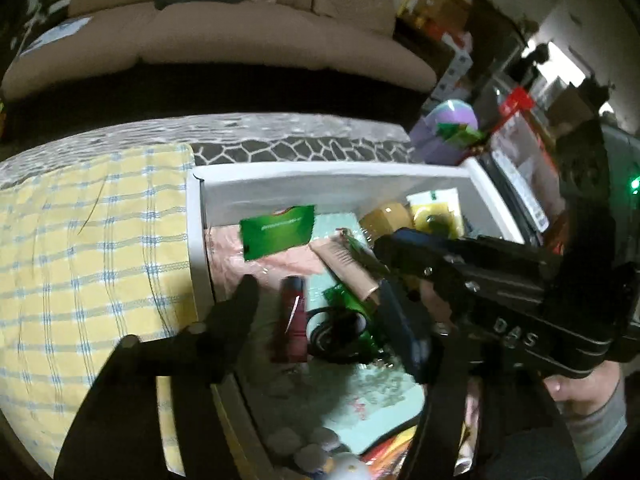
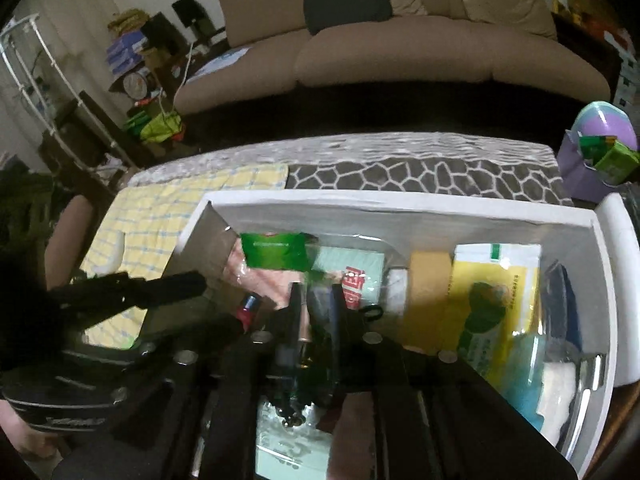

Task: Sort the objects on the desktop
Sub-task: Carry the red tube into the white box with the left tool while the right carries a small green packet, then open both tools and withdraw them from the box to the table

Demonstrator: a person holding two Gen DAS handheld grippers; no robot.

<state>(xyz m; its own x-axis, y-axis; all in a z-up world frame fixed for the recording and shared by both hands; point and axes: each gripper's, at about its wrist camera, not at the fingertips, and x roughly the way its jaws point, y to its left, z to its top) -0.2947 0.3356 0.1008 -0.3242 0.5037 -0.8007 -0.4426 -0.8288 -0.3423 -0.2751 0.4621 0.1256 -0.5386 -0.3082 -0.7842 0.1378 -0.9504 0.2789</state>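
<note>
A white box (image 1: pixel 195 216) full of objects sits on the table; it also shows in the right wrist view (image 2: pixel 400 204). Inside lie a green card (image 1: pixel 278 231), a red cylinder (image 1: pixel 291 312), a tan comb-like piece (image 1: pixel 348 270), a yellow packet (image 2: pixel 496 300) and a brown block (image 2: pixel 426 284). My left gripper (image 1: pixel 320 304) is open above the red cylinder, one finger (image 1: pixel 236 312) over the box's left wall. My right gripper (image 2: pixel 316 300) reaches into the box with narrow jaws around a dark, glossy green item (image 2: pixel 320 320); it shows from the side in the left wrist view (image 1: pixel 384 264).
A yellow checked cloth (image 1: pixel 88 248) lies left of the box on a grey patterned table cover (image 2: pixel 420 172). A purple container (image 2: pixel 592 148) with green packets stands at the far right. A beige sofa (image 2: pixel 400 48) is behind the table.
</note>
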